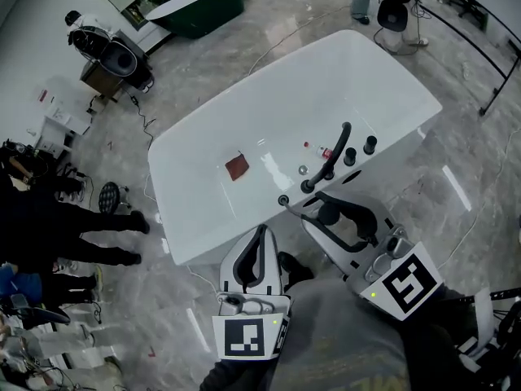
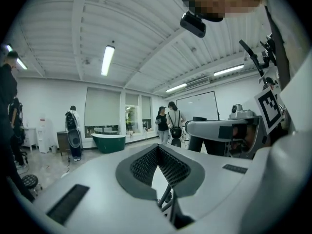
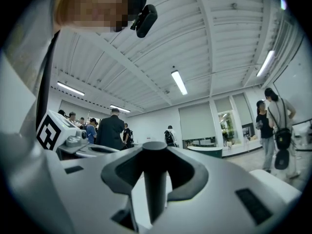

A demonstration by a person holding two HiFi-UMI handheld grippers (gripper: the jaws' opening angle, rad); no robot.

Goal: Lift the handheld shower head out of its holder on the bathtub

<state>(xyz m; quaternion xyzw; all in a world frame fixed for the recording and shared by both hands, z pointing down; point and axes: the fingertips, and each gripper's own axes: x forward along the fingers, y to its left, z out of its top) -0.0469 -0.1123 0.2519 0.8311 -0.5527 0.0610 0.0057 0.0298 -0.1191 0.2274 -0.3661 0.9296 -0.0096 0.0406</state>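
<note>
White bathtub [image 1: 244, 112] rim: black handheld shower head [image 1: 332, 155] seated | right gripper [image 1: 317, 208], 6 o'clock: jaws apart around black upright cylinder [image 3: 155, 179] | left gripper [image 1: 260, 247]: jaws together, empty.

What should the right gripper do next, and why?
Probably close the right gripper on the shower head. In the right gripper view its dark handle stands upright, centred between the jaws, which are wide apart with a gap on each side, so nothing grips it yet. It sits in its holder on the tub rim, so lifting should wait for the grip.
</note>
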